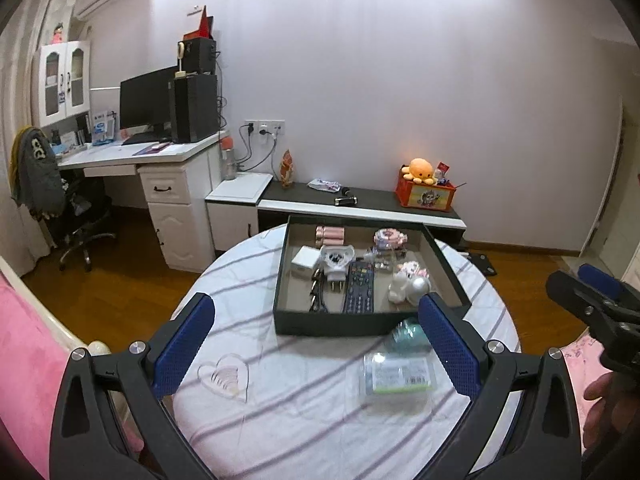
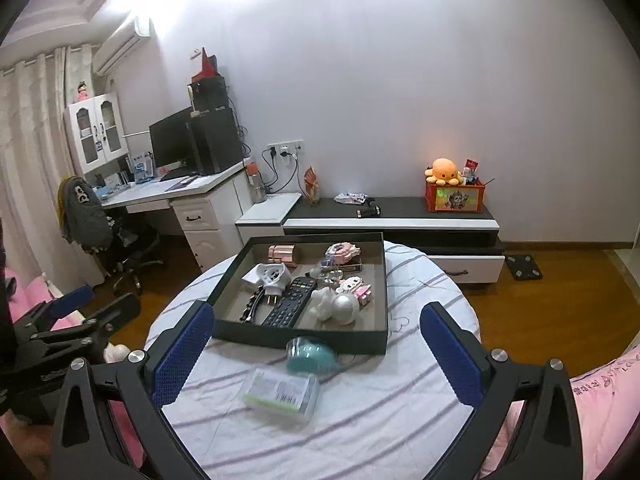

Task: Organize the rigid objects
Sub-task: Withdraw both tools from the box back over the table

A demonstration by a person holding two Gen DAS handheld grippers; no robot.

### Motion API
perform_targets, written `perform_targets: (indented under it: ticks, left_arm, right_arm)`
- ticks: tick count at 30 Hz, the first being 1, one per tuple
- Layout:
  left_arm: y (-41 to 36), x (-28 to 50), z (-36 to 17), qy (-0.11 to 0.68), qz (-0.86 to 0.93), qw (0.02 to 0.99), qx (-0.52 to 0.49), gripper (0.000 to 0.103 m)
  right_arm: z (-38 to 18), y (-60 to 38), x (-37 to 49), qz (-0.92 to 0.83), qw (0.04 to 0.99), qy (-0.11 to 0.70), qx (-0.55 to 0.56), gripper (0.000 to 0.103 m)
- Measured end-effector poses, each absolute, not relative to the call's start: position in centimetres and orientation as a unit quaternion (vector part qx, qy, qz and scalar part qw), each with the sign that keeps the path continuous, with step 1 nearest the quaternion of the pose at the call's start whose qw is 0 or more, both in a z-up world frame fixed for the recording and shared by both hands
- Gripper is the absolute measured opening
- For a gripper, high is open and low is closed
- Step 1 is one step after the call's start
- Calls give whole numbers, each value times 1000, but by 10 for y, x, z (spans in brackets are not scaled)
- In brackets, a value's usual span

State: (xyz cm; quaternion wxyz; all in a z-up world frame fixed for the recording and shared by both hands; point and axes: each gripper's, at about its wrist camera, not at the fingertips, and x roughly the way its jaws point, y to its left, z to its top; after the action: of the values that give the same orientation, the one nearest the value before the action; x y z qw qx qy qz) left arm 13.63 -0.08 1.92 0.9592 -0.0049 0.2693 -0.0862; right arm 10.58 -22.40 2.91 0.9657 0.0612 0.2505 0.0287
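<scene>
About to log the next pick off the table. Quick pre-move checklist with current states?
1. Left hand-held gripper open and holding nothing: ok.
2. Right hand-held gripper open and holding nothing: ok.
3. Items left outside the tray: a clear plastic box and a teal object both lie on the table: not ok, still to sort.
4. Clear plastic box free to grasp: apart from the tray, nothing on top: ok.
5. Teal object free to grasp: it sits against the tray's near wall: cannot tell.
6. Room in the tray: bare floor shows near its left side, beside the remote: ok.
</scene>
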Motion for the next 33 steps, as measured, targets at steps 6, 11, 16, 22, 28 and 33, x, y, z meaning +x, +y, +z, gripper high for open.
perform_targets:
  ticks: [6, 11, 16, 22, 28, 33]
  left_arm:
    - [1, 112, 6, 278, -69, 958, -2, 103]
    - [0, 102, 0, 285, -64, 956, 6, 103]
    - [3, 99, -1, 284, -64, 957, 1, 103]
    - [4, 98, -4, 288, -65, 955, 0, 103]
    - [-2, 104, -14, 297, -70, 952, 2, 103]
    - [-15, 115, -34, 316, -81, 945, 3, 103]
  right_arm:
    - [15, -220, 80, 21, 965, 252, 66, 103]
    - [0, -222, 74, 21, 960, 269, 71, 103]
    - [-5, -224, 70, 17, 959, 274, 73, 103]
    - [-5, -223, 71, 17, 958, 277, 72, 103]
    - [-8, -222, 77, 17, 956, 283, 69, 103]
    - [-12, -229, 84, 10, 955, 286, 77, 103]
